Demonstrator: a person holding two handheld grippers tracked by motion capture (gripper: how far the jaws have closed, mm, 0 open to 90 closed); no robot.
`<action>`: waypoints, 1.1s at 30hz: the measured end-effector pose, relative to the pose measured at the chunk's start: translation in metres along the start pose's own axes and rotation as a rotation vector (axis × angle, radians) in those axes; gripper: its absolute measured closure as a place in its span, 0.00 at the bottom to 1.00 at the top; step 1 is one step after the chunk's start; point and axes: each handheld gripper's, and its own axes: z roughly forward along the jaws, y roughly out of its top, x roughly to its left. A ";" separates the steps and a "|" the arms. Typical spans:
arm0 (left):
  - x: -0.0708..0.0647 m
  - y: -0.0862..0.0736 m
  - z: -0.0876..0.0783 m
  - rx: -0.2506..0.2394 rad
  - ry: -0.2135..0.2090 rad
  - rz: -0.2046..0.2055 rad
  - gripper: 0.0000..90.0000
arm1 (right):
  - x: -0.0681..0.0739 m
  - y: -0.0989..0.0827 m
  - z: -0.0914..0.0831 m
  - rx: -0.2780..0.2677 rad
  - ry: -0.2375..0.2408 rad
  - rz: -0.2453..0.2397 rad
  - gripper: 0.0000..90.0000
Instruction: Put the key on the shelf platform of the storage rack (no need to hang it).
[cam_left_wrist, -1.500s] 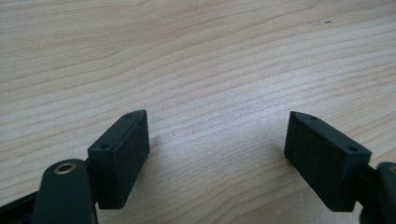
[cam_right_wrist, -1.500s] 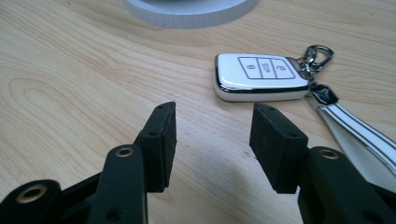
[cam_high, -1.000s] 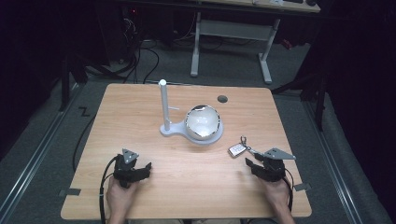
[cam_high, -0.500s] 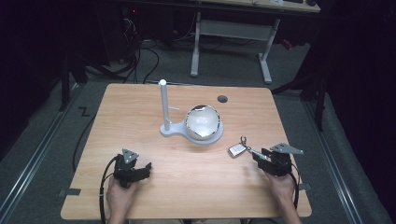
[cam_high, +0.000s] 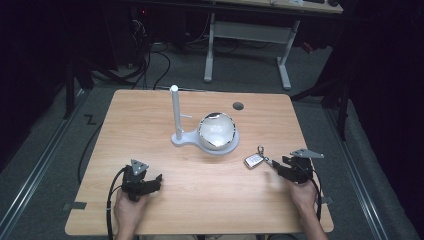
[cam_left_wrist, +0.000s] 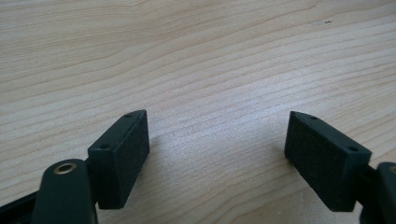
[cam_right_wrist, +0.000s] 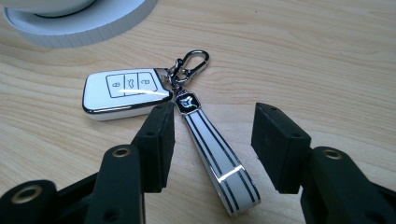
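A white car key fob (cam_right_wrist: 123, 94) lies flat on the wooden table (cam_high: 150, 125), with a metal clasp (cam_right_wrist: 191, 62) and a white striped strap (cam_right_wrist: 217, 158) attached. My right gripper (cam_right_wrist: 212, 140) is open, and the strap lies between its two jaws without being pinched. In the high view the key fob (cam_high: 254, 160) rests just left of the right gripper (cam_high: 277, 168). My left gripper (cam_high: 152, 181) is open low over bare wood at the front left, and between its pads (cam_left_wrist: 123, 154) there is nothing.
A white stand with an upright post (cam_high: 175, 112) and a round base holding a shiny bowl (cam_high: 216, 131) sits mid-table. A dark round hole (cam_high: 238, 106) marks the far table edge. Beyond the table are a desk frame (cam_high: 247, 35) and floor cables.
My right gripper has moved forward and left, up to the key fob, so the strap now lies between its jaws. The left gripper has stayed put.
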 end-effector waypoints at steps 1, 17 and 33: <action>0.000 0.000 0.000 0.000 0.000 0.000 0.25 | 0.000 0.000 0.000 0.000 0.000 0.000 0.55; 0.000 0.000 0.000 0.000 -0.001 0.002 0.25 | -0.005 -0.004 0.016 0.059 -0.008 0.000 0.60; 0.000 0.000 0.000 0.000 -0.002 0.002 0.25 | -0.002 -0.009 0.016 0.081 -0.024 -0.061 0.81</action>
